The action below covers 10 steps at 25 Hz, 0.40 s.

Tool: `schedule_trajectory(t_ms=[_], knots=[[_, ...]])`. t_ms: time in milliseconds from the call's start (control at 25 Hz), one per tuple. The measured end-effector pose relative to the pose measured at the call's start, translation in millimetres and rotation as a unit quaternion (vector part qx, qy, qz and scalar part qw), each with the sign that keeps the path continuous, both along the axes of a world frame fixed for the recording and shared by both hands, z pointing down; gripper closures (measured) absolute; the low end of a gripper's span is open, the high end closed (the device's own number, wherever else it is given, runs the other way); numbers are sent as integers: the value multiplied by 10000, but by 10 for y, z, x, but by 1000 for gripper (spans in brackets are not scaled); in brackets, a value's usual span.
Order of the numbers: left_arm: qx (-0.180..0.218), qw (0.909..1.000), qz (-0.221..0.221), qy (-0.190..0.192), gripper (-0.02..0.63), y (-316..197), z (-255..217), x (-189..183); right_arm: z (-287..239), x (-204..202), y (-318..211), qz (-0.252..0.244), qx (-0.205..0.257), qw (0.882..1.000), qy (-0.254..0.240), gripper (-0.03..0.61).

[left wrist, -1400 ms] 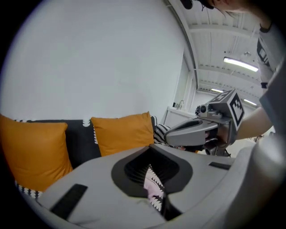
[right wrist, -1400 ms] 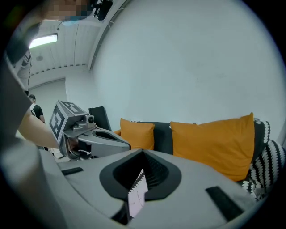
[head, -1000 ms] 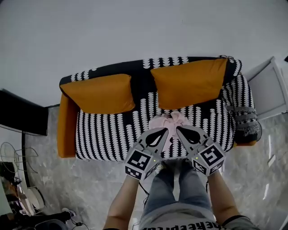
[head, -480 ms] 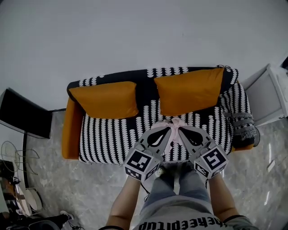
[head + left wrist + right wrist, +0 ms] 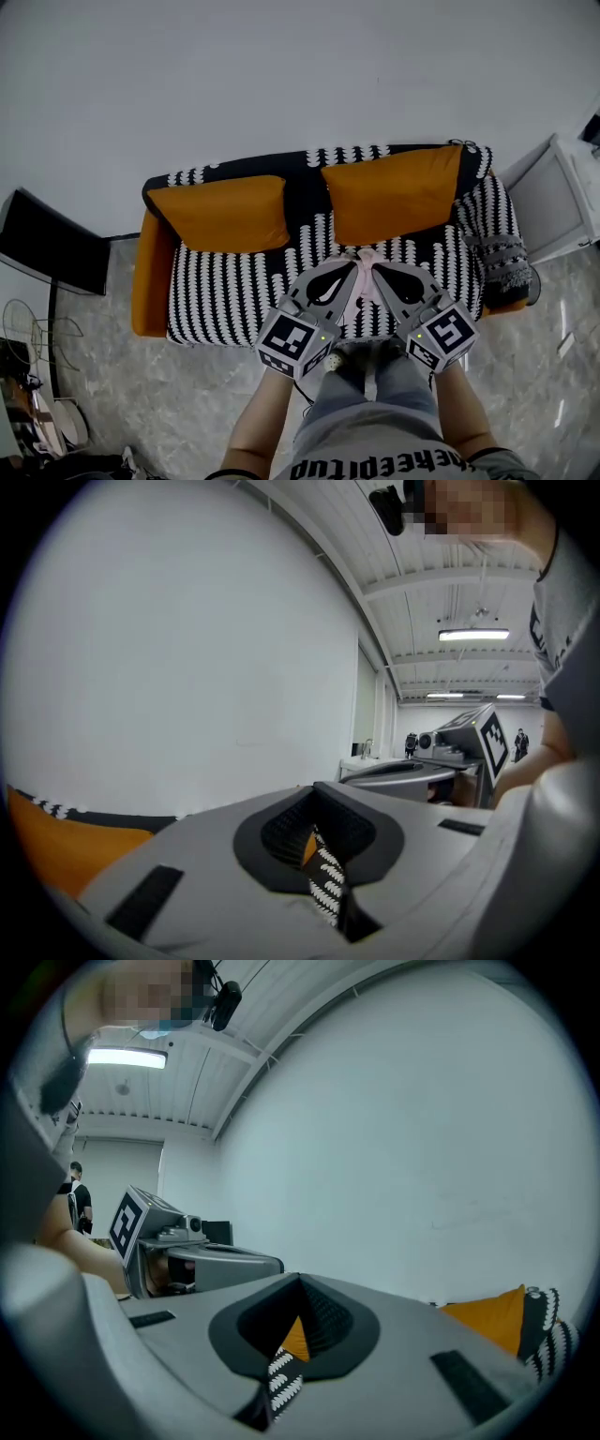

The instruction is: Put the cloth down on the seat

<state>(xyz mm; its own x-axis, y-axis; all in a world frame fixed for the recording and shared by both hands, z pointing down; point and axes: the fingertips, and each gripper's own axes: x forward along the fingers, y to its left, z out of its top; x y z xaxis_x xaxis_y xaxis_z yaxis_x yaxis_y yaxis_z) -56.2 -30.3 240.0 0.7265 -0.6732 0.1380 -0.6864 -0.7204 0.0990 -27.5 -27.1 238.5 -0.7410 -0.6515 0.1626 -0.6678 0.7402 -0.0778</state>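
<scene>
Your left gripper [image 5: 347,269]: jaws pressed together, only sliver of striped seat [image 5: 234,292] visible through slit. Your right gripper [image 5: 378,272]: jaws likewise closed. Tips near each other. Pink cloth [image 5: 362,266] shows between them in head view, over seat front, below right orange cushion [image 5: 389,192]; resting or lifted unclear.

Head view: the pink cloth [image 5: 362,274], earlier a broad bunch at 12 o'clock of the jaw tips, now shows only as a narrow strip between the left gripper [image 5: 349,271] and the right gripper [image 5: 377,272]. The tips have drawn closer together. The sofa [image 5: 234,291] has shifted toward 6 o'clock, exposing more wall [image 5: 281,75].
</scene>
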Motion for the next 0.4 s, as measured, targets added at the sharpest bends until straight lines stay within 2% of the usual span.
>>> schedule_trajectory(t_ms=[400], knots=[[129, 9999, 64, 10, 592, 37, -119, -33, -101, -63, 46, -9, 136, 9999, 98, 586]])
